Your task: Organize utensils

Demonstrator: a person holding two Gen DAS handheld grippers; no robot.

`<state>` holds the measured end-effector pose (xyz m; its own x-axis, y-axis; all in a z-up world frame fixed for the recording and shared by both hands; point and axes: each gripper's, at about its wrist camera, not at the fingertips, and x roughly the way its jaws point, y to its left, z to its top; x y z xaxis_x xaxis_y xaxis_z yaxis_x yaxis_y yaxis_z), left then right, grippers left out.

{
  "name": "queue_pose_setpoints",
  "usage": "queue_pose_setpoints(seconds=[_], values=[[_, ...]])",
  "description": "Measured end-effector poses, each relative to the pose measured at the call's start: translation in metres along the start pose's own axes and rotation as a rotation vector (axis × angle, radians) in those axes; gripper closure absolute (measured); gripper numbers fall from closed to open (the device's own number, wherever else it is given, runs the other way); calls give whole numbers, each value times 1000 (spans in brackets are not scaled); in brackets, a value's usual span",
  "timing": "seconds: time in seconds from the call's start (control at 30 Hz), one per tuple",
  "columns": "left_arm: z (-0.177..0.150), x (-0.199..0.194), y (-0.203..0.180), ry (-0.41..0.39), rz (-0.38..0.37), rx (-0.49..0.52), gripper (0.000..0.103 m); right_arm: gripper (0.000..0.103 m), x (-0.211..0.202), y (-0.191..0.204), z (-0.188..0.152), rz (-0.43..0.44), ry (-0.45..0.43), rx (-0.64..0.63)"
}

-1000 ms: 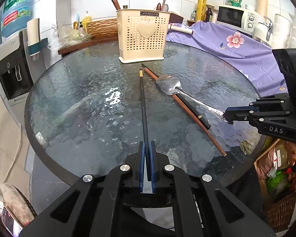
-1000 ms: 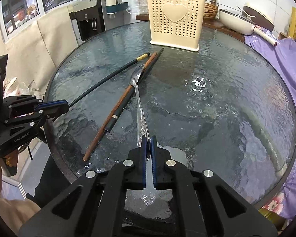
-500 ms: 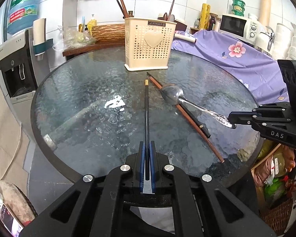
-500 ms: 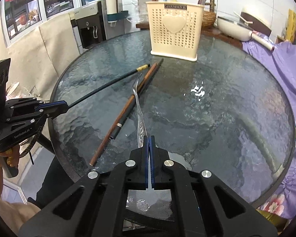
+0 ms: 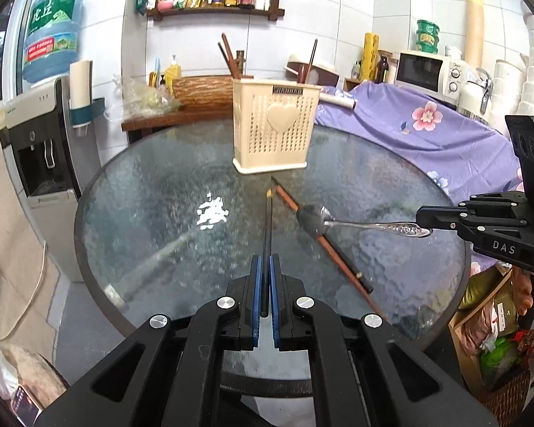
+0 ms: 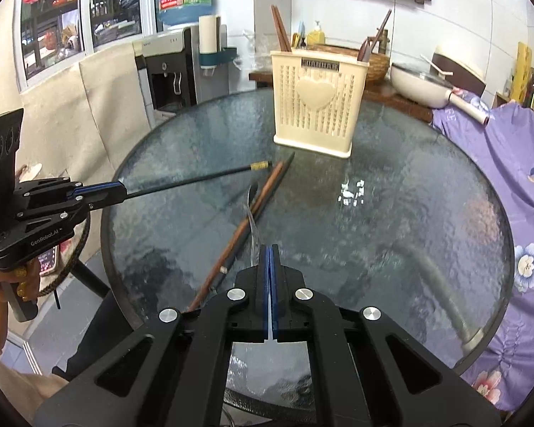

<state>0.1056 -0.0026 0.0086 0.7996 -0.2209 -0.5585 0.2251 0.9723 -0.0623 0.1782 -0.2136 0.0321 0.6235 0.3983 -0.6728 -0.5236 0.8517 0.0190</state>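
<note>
From the left, the left gripper (image 5: 265, 270) clamps the black chopstick (image 5: 267, 224), now raised off the glass table (image 5: 153, 192). At right, the right gripper (image 5: 425, 217) pinches the spoon (image 5: 370, 223), likewise lifted. Both look ready for the basket (image 5: 274, 130) at upper centre; two chopsticks (image 5: 333, 252) remain lying below.

surface (image 5: 153, 192): round, textured dark glass, black rim | cream utensil basket (image 5: 275, 130) upright at far side — heart on its front | brown chopstick (image 6: 247, 223) and dark chopstick (image 5: 352, 270) lying side by side near centre — touching
</note>
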Motion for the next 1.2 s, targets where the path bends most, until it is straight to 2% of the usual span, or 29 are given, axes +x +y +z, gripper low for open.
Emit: queue_pose_setpoints(seconds=[0.37,0.5,0.77,0.97,1.03,1.1,1.13,1.2], values=[[22,-8,-5,-59,0,40,101,102,-9,0,22,-7,-48,-20],[24,-7,-4,-58,-7,38,101,102,-8,-2,27,-8,-52,-17],[4,1,5,3,-25,-1,101,102,6,-5,15,4,-8,15],[-24,14,10,90,-27,-11,100,102,23,-9,-7,17,51,45],[-32,17,11,109,-21,-12,97,102,29,-9,-16,30,73,48],[-36,17,13,116,-15,-16,87,102,32,-8,-21,46,76,45],[-37,16,14,114,-5,-13,84,99,34,-8,-23,63,82,42],[-39,13,14,103,21,2,71,86,36,-8,-25,93,98,41]])
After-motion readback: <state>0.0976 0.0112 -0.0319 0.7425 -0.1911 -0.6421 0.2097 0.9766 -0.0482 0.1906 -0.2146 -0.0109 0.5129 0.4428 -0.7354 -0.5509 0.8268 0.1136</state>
